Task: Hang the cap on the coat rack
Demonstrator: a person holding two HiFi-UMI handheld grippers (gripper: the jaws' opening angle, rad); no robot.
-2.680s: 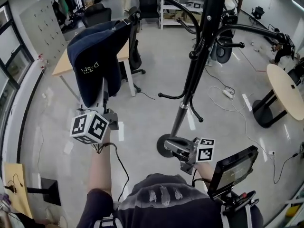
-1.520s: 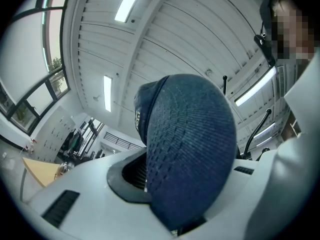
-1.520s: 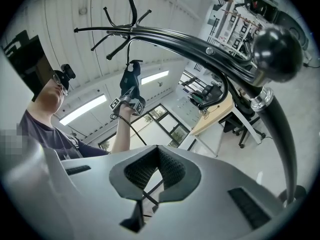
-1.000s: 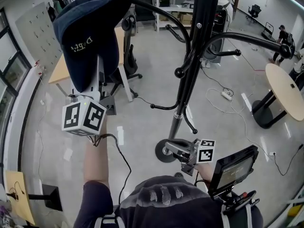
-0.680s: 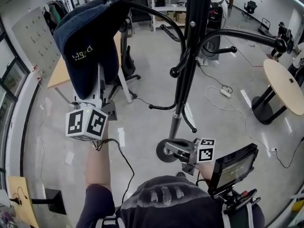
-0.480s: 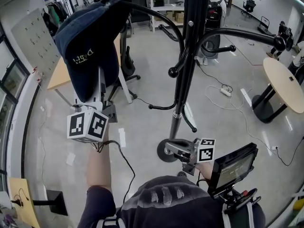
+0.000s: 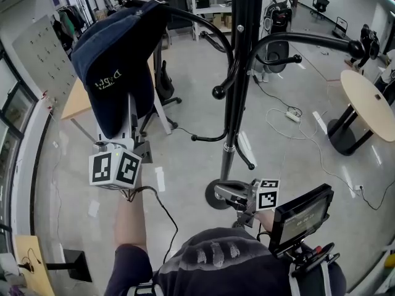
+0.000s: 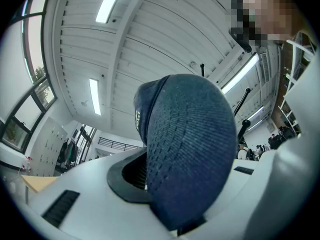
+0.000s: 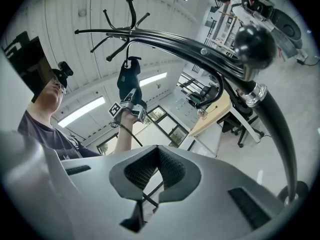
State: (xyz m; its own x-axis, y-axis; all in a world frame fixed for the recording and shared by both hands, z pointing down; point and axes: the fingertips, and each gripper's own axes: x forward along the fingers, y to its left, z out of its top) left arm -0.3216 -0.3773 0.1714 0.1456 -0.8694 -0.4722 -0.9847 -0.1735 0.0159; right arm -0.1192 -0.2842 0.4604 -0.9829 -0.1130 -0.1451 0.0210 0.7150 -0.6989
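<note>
The dark blue cap [image 7: 117,63] is held high at the upper left of the head view. My left gripper [image 7: 131,106] is shut on its lower edge, the marker cube [image 7: 115,169] below. In the left gripper view the cap [image 8: 192,154] fills the space between the jaws. Its crown meets the tip of the black coat rack's [image 7: 239,60] upper left arm [image 7: 191,18]; I cannot tell whether it rests on it. My right gripper [image 7: 229,196] stays low by the rack's base, shut and empty [image 9: 157,176]. From there the cap [image 9: 127,78] hangs under a hook arm [image 9: 200,46].
A wooden desk [image 7: 73,102] and an office chair [image 7: 164,73] stand behind the cap. A round table [image 7: 365,106] is at the right. A power strip and cables [image 7: 294,116] lie on the floor. The rack's other arms end in knobs [image 7: 355,47]. A screen [image 7: 302,216] hangs at the person's waist.
The left gripper has lifted the cap from chest height up to the rack's upper left arm, then sank slightly in the last second. The right gripper has stayed put.
</note>
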